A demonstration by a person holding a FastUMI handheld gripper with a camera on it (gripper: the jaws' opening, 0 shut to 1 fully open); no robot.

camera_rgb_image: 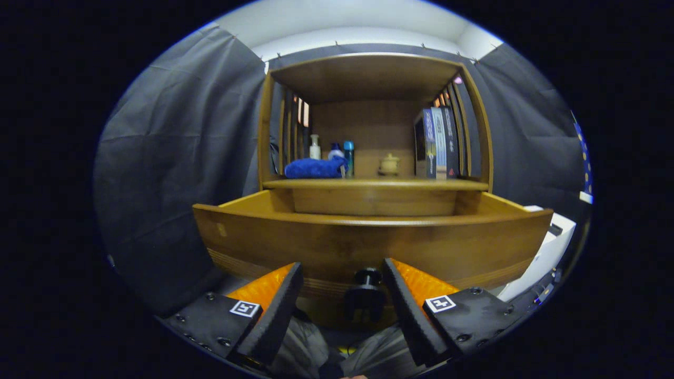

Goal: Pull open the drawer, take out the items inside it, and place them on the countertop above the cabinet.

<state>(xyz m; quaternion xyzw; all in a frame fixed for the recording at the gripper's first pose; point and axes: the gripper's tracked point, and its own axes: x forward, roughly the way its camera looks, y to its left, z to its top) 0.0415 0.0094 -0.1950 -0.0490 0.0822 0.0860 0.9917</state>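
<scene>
A: What is the biggest thing ahead?
B: The wooden cabinet (pixel 368 105), at twelve o'clock beyond the fingers. Its drawer (pixel 368 239) stands pulled out toward the camera; the inside is hidden behind the front panel.
A: And on the countertop (pixel 376 184)?
B: Books (pixel 437 142) at one o'clock, a blue cloth (pixel 315 168) at eleven, bottles (pixel 331 150) behind it, a small jar (pixel 389 164) near the middle.
A: The gripper (pixel 342 279)?
B: Released, fingers spread apart, with the drawer's dark knob (pixel 367 278) between them, untouched.
</scene>
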